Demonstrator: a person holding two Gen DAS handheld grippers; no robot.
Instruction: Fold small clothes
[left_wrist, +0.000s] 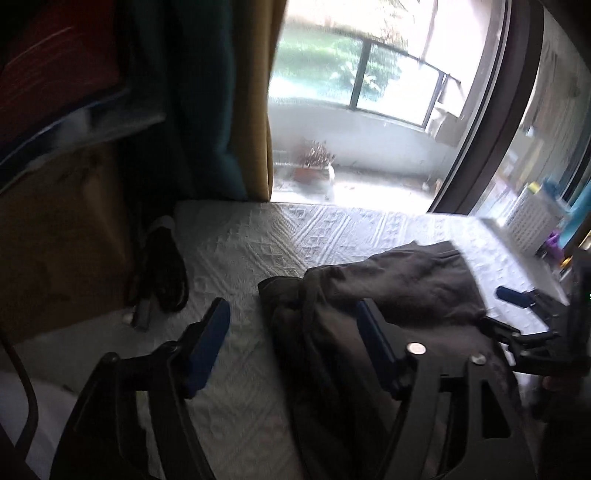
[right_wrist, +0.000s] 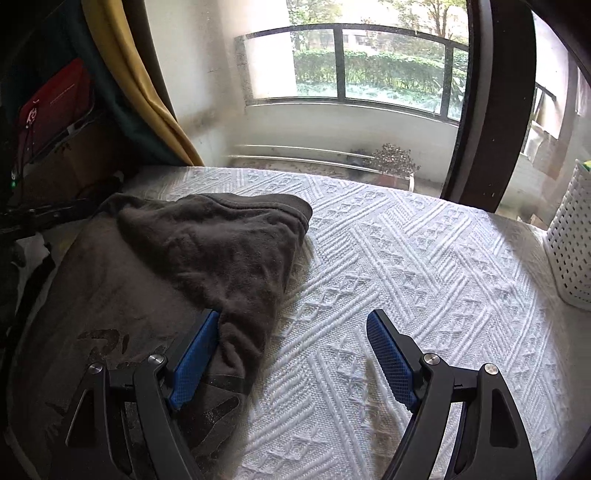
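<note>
A dark grey garment (right_wrist: 207, 251) lies crumpled on the white quilted bed (right_wrist: 406, 258), toward its left edge, one flap folded back over the printed part (the print is hard to read). The left gripper (left_wrist: 291, 332) stands with jaws wide, nothing clamped, its right finger over the cloth. The right gripper (right_wrist: 291, 343) also has jaws wide apart, its left pad (right_wrist: 195, 354) touching the folded flap's corner, gripping nothing. A white lattice basket (right_wrist: 572, 240) sits at the bed's right edge.

left gripper (left_wrist: 291, 325) jaws apart, right gripper (right_wrist: 291, 343) jaws apart
</note>
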